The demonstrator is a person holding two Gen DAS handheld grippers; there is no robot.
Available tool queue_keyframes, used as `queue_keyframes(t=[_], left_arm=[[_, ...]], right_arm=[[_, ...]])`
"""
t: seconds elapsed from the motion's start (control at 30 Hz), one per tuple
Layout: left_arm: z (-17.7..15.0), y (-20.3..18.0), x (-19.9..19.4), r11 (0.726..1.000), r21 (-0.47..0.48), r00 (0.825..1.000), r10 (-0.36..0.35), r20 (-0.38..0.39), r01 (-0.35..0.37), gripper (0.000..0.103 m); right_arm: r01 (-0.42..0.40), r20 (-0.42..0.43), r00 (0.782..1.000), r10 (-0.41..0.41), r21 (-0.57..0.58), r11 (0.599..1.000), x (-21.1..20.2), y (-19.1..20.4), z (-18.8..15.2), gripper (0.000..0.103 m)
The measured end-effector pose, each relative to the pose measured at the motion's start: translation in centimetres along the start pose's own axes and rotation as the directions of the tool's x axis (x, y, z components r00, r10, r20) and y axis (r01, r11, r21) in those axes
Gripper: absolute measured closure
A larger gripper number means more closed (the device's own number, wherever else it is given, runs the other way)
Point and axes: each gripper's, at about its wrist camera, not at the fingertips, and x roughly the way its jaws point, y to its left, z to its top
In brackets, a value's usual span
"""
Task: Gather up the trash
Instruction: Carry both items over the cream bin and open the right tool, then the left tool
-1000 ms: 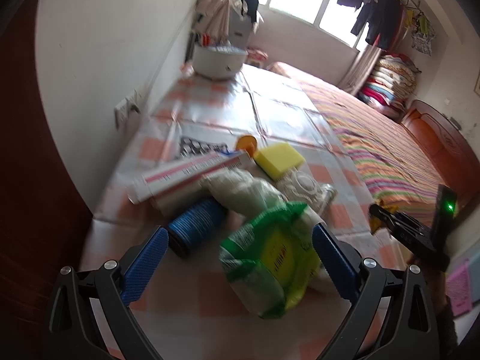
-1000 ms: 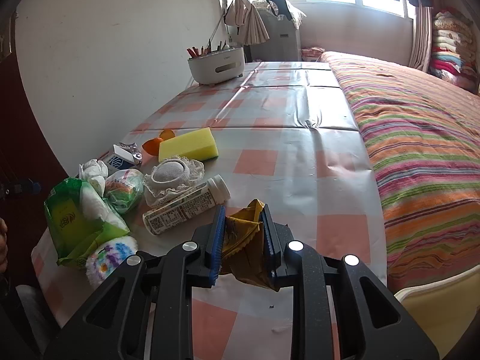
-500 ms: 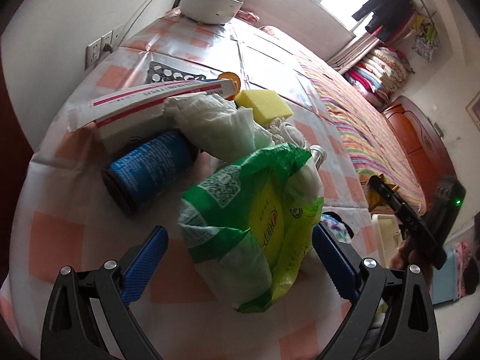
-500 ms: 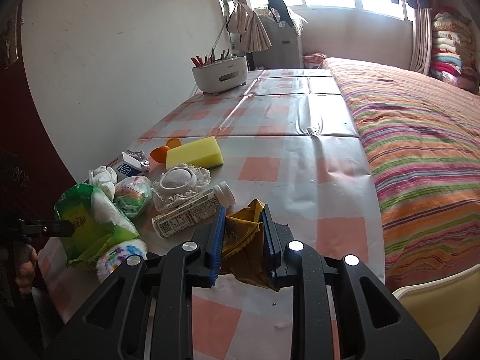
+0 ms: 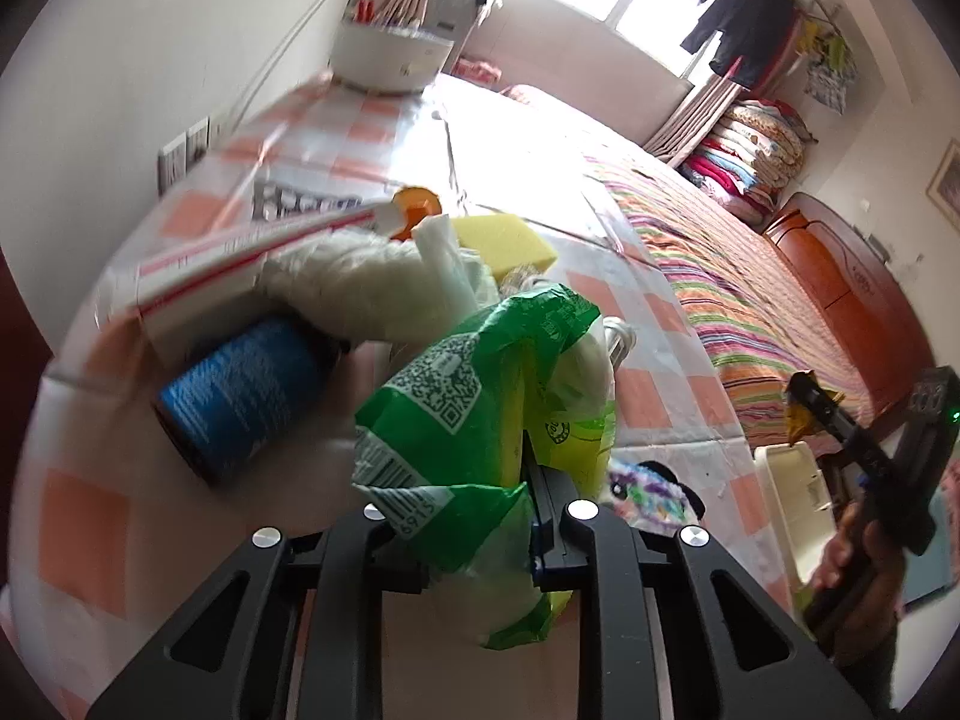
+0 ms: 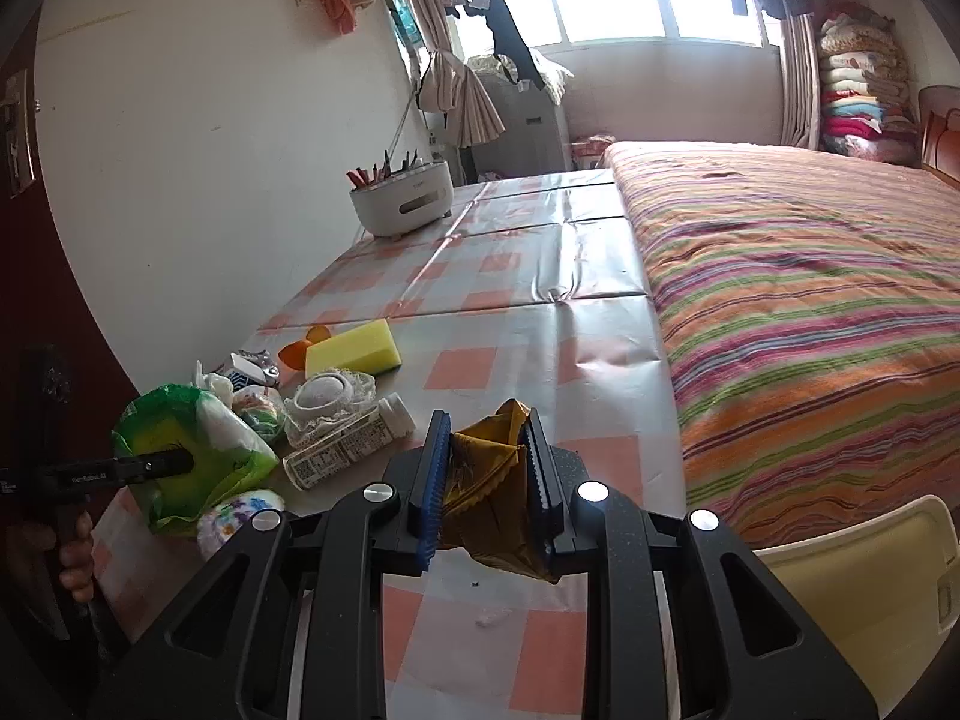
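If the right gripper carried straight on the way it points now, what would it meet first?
Probably bare tablecloth: the right gripper, shut on a brown wrapper, aims down past the small bottle on its left. Depth is uncertain.

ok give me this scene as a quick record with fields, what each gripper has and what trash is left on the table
left gripper: its fingers have just closed on the green plastic bag
right gripper: shut on a brown wrapper
still on table: yellow sponge, white bottle, blue can, lace-edged pad, orange cap
table cover: orange and white check
cream bin: at the table edge, beside the right gripper
far end: white pot of pencils
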Motion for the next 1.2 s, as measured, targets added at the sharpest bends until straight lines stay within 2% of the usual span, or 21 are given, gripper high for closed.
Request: queue_keyframes(t=[0.27, 0.63, 0.97, 1.1, 1.2], left_arm=[[0.6, -3.6, -1.0, 0.996, 0.083, 0.996, 0.034, 0.078, -0.041, 0.086], [0.3, -9.3, -2.5, 0.983, 0.173, 0.989, -0.080, 0.122, 0.058, 0.086], [-0.8, -15.7, -1.7, 0.946, 0.277, 0.978, -0.196, 0.073, 0.169, 0.086], [-1.7, -18.0, -1.1, 0.928, 0.313, 0.973, -0.227, 0.041, 0.203, 0.086], [-2.3, -19.3, -0.8, 0.916, 0.335, 0.970, -0.242, 0.025, 0.220, 0.086]], right_arm=[[0.036, 0.063, 0.997, -0.039, 0.051, 0.998, -3.2, -2.8, -0.2, 0.080], [0.139, 0.143, 0.976, -0.162, 0.161, 0.977, -8.2, -8.5, -1.4, 0.080], [0.247, 0.067, 0.962, -0.265, 0.196, 0.949, -8.9, -11.8, -3.5, 0.077], [0.273, 0.053, 0.955, -0.291, 0.224, 0.936, -9.3, -12.8, -4.4, 0.072], [0.281, 0.055, 0.952, -0.303, 0.244, 0.928, -9.8, -13.4, -4.6, 0.063]])
